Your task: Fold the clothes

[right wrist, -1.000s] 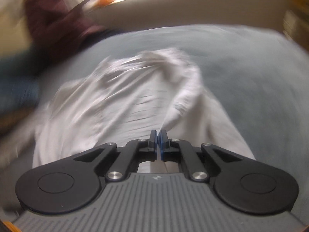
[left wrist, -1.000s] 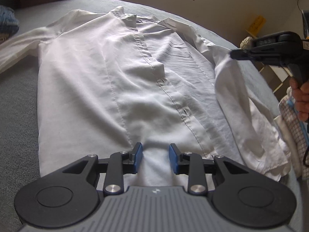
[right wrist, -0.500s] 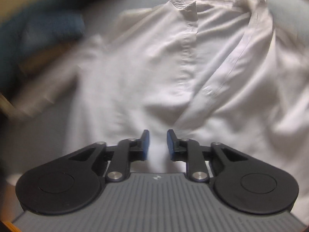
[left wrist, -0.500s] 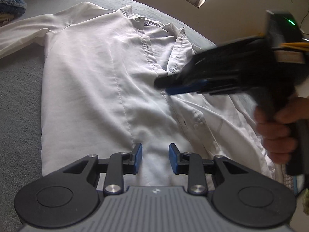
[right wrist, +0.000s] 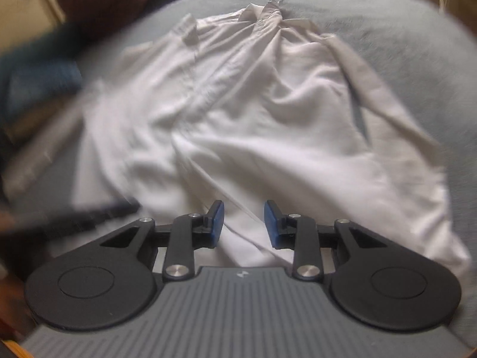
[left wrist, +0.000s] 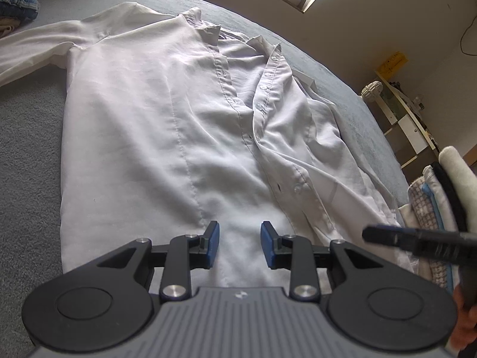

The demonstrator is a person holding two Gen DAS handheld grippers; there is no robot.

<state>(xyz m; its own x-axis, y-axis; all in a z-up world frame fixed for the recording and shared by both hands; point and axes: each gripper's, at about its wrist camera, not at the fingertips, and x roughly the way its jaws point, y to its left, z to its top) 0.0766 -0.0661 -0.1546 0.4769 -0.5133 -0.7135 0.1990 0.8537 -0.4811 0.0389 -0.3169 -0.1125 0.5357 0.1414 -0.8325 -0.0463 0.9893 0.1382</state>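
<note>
on the far left, one sleeve of the white shirt runs out flat over the grey bed, unchanged from a second ago. the shirt lies face up along the bed, collar at the far end, hem nearest us. our left gripper hovers over the hem with its jaws partly apart and nothing between them, exactly as it was a second ago.

moving right, the change shows: the right front panel, which was spread open a second ago, now lies folded inward over the button placket, rumpled, with the right sleeve bunched beside it.

our right gripper, pinched shut on that cloth a second ago, is opening its jaws; they stand partly apart and bare, low over the lower front of the shirt. in the left view it has pulled back to the right edge.

we judge the first inward fold laid but untidy; the left side is not yet folded.
</note>
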